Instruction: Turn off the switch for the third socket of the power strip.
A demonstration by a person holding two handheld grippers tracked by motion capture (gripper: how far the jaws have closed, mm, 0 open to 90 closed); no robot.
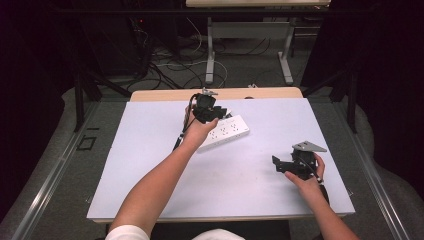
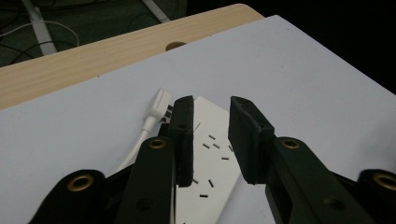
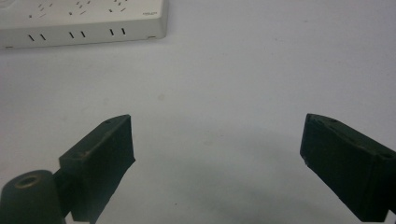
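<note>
A white power strip (image 1: 227, 131) lies flat on the pale sheet (image 1: 235, 175), a little behind the middle. My left gripper (image 1: 218, 114) hovers over the strip's left end. In the left gripper view its jaws stand a short way apart above the strip (image 2: 212, 156), with nothing pressed between them (image 2: 210, 105). The strip's white plug (image 2: 159, 103) and cable (image 2: 135, 149) lie just left of the jaws. My right gripper (image 1: 276, 163) rests low over the sheet at the right, open and empty (image 3: 217, 135). The strip's side (image 3: 84, 21) sits ahead of it, well apart.
The sheet covers most of a wooden table, whose bare far edge (image 1: 165, 95) has a cable hole (image 2: 175, 45). Beyond it are the metal legs (image 1: 210, 55) of another table and loose cables on the floor. Dark drapes flank both sides.
</note>
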